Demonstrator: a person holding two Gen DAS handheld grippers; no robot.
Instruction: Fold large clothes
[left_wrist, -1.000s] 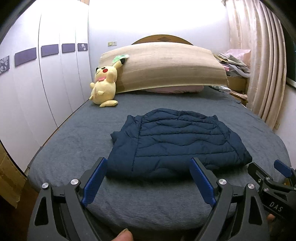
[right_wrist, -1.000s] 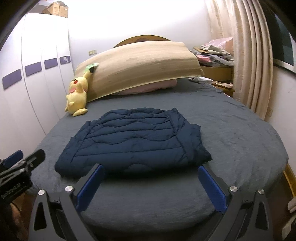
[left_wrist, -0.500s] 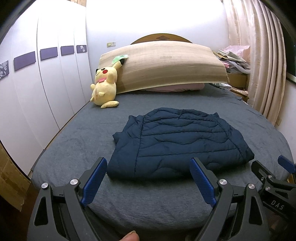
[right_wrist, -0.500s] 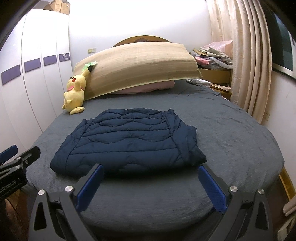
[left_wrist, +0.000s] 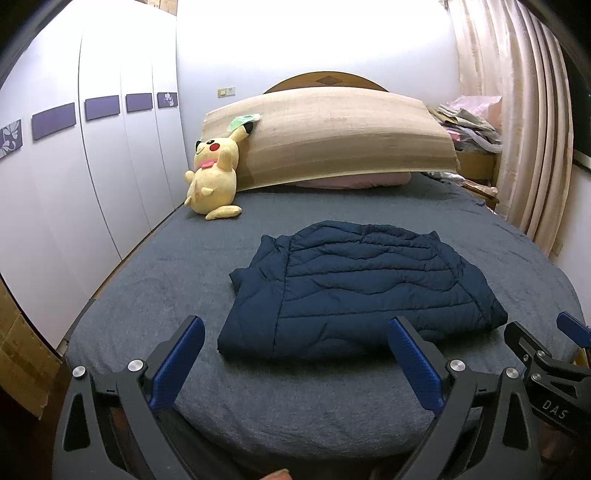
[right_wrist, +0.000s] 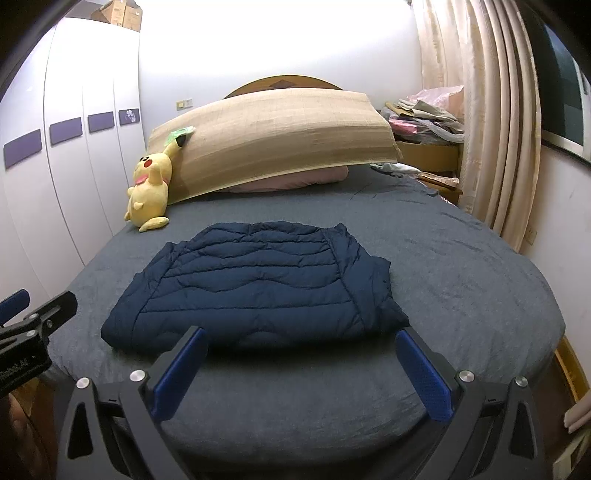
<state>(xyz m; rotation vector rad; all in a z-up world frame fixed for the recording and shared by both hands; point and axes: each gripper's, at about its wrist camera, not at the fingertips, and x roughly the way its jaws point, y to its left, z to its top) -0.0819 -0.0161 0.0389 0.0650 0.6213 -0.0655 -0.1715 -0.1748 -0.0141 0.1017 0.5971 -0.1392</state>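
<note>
- The folded navy quilted puffer jacket (left_wrist: 354, 291) lies flat on the grey-sheeted bed (left_wrist: 155, 280), towards its near end.
- The left gripper (left_wrist: 295, 354) hangs just short of the jacket's near edge; its blue-padded jaws are opening, nothing between them.
- The right gripper (right_wrist: 301, 363) hangs beside it, jaws spread and released, clear of the jacket.
- A yellow plush toy (left_wrist: 214, 181) sits beyond the jacket, against a rolled straw mat (left_wrist: 332, 136).

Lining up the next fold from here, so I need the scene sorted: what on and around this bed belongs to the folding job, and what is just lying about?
Belongs to the job:
navy puffer jacket, lying partly folded on the bed
left gripper, jaws opening, nothing between them
right gripper, open, empty

Just lying about:
yellow plush toy
rolled mat
pink pillow
clothes pile
</note>
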